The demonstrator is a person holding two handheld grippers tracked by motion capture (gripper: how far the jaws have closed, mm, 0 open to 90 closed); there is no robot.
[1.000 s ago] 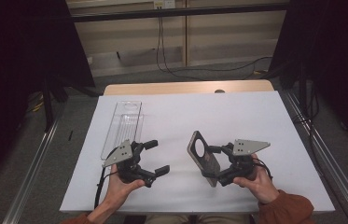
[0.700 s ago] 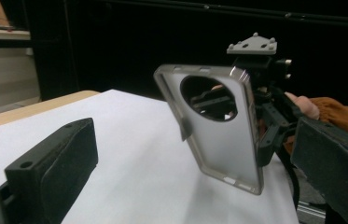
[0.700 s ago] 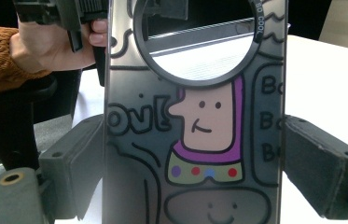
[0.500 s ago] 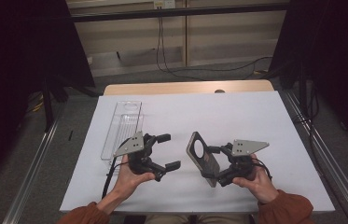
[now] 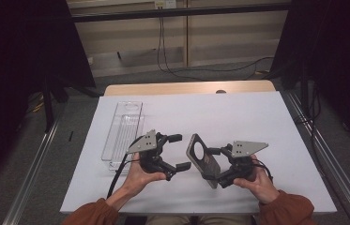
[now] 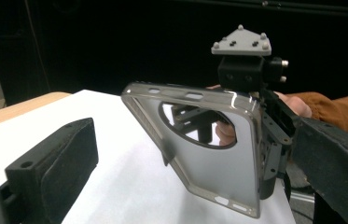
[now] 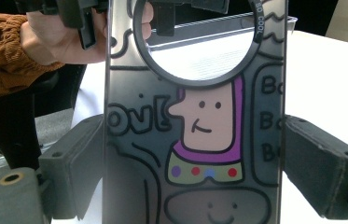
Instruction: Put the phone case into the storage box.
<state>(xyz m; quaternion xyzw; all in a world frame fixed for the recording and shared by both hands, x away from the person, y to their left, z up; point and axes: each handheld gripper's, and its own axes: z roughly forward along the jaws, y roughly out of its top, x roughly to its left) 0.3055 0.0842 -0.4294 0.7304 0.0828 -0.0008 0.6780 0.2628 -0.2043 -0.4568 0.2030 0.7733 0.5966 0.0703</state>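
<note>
The left gripper [image 5: 178,151], jaws spread and empty, faces the phone case [image 5: 202,159] clamped upright between the right gripper's [image 5: 216,167] jaws; a handover looks underway, needing the left jaws to straddle its free edge.

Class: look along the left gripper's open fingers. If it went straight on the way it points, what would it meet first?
Most likely the phone case held upright by the right gripper. It stands straight ahead of the left gripper, with bare white table between them.
</note>
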